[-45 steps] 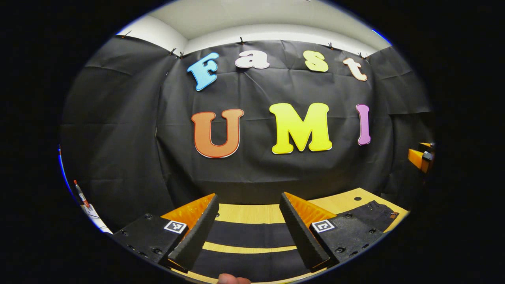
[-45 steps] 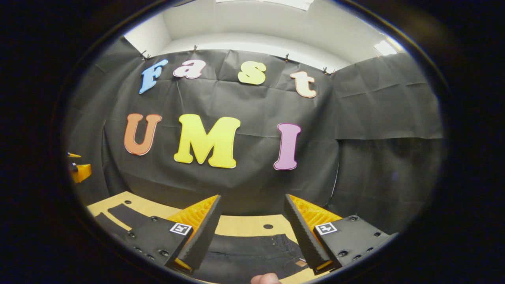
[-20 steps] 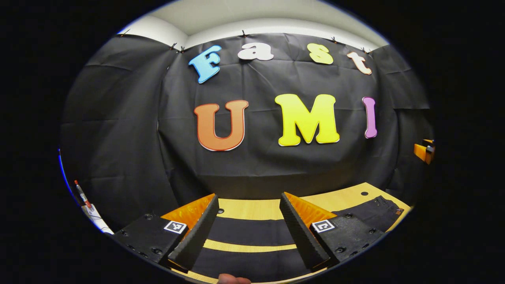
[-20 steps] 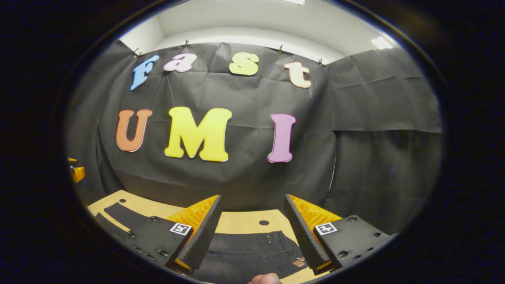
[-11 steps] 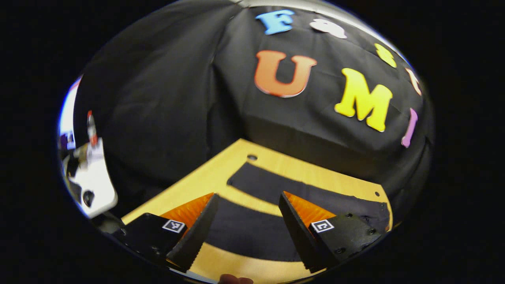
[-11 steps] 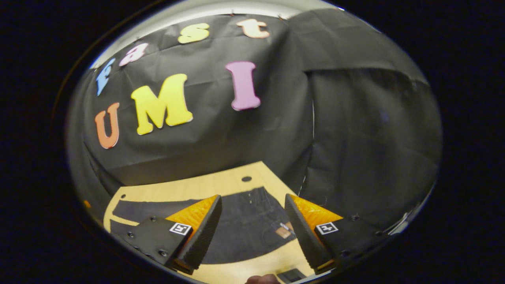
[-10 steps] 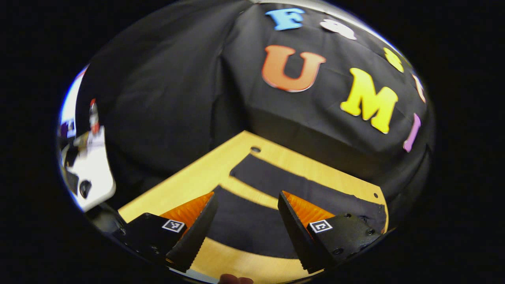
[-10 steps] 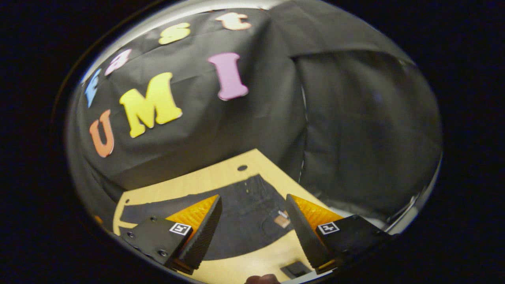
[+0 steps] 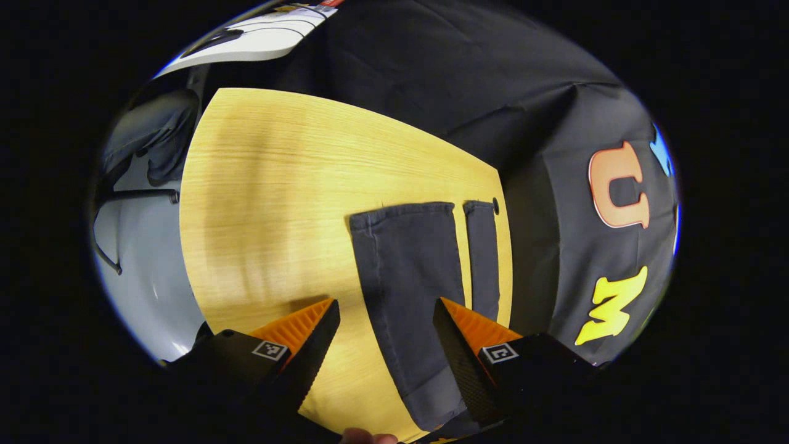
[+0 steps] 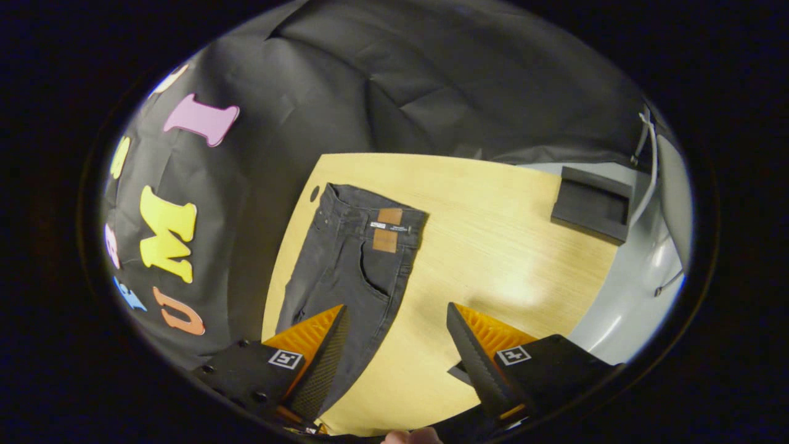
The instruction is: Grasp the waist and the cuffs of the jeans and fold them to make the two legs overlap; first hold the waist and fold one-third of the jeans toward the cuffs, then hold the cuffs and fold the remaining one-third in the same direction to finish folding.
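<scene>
Dark grey denim jeans (image 10: pixel 351 265) lie flat on the pale yellow wooden tabletop (image 10: pixel 493 246), spread along the edge next to the black cloth wall. In my right gripper view the waist end lies farthest from me, with two small brown patches (image 10: pixel 387 228) at the waistband and a curved pocket seam below them. My right gripper (image 10: pixel 397 351) hangs above the table with its orange, black-padded fingers spread wide and nothing between them; the left finger overlaps the near part of the jeans in the picture, the right one sits over bare wood. A flat black rectangular block (image 10: pixel 592 203) rests at the table's far corner, well apart from the jeans. In my left gripper view I see the two trouser legs (image 9: pixel 413 271) side by side with a narrow strip of wood showing between them, their cuffs (image 9: pixel 400 209) ending near a small round hole (image 9: pixel 495 201) in the tabletop. My left gripper (image 9: pixel 385 345) is likewise wide apart and empty, above the nearer leg.
</scene>
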A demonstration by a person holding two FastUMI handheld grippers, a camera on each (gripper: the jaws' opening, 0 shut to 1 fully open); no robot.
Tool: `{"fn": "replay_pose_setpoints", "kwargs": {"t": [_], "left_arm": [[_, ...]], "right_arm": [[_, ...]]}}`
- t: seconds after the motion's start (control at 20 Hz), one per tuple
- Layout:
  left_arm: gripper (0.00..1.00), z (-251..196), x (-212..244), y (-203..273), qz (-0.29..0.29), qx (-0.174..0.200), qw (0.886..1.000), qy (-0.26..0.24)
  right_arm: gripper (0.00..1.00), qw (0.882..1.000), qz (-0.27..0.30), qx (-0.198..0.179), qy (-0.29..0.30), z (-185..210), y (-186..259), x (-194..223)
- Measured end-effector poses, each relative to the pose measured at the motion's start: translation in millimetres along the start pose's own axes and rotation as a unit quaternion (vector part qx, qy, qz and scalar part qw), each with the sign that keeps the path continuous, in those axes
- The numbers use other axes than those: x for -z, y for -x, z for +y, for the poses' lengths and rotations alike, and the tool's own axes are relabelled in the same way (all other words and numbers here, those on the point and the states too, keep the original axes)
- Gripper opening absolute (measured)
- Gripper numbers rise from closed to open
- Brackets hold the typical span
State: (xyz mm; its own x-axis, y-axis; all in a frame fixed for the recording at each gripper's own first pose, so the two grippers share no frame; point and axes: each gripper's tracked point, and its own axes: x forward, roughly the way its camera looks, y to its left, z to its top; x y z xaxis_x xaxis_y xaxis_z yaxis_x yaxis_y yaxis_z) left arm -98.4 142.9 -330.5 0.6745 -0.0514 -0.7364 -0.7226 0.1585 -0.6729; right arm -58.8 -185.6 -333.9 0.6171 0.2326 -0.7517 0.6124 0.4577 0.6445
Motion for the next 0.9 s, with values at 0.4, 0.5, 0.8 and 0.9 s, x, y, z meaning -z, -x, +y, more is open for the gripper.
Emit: {"fn": "replay_pose_setpoints", "kwargs": {"t": [0.4,0.5,0.8,0.9], "left_arm": [[0.99,-20,-19,-25,0.008,0.002,1.0,-0.024],[0.98,-26,-21,-30,0.009,0.006,1.0,-0.025],[0.98,-40,-27,-42,0.013,0.023,1.0,-0.008],[0.98,-45,-27,-48,0.014,0.029,0.999,-0.013]], "right_arm": [[0.95,0.999,-0.002,0.017,-0.029,6,-57,-31],[0.96,1.0,-0.006,0.009,-0.026,16,-67,-40],[0.95,0.998,-0.014,-0.029,-0.059,31,-88,-59],[0.95,0.996,-0.013,-0.035,-0.077,31,-88,-65]]}}
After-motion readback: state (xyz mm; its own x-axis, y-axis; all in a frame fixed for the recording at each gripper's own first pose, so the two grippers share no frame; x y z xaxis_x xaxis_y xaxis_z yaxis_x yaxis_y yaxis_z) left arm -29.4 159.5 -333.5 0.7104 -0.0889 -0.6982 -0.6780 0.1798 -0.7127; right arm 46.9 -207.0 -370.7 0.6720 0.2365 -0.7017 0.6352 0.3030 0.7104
